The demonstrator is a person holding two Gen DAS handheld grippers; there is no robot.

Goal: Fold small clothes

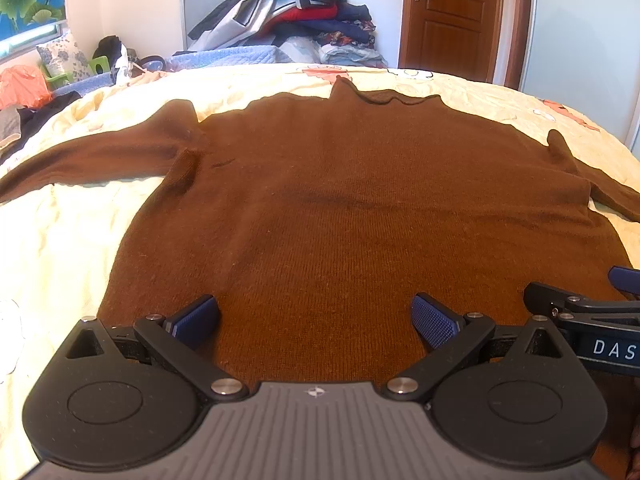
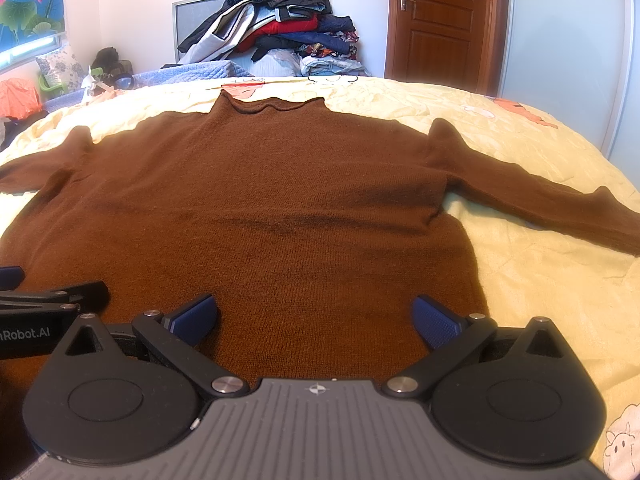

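A brown knitted sweater lies flat on the bed, collar at the far side and both sleeves spread out sideways. My left gripper hovers open over the hem on the sweater's left half, with nothing between its blue pads. Over the hem's right half my right gripper is open too and holds nothing. Each gripper shows at the edge of the other's view: the right gripper and the left gripper.
A pale yellow bedsheet with cartoon prints covers the bed. A heap of clothes is stacked behind the bed against the wall. A wooden door stands at the back right. Clutter lies at the far left.
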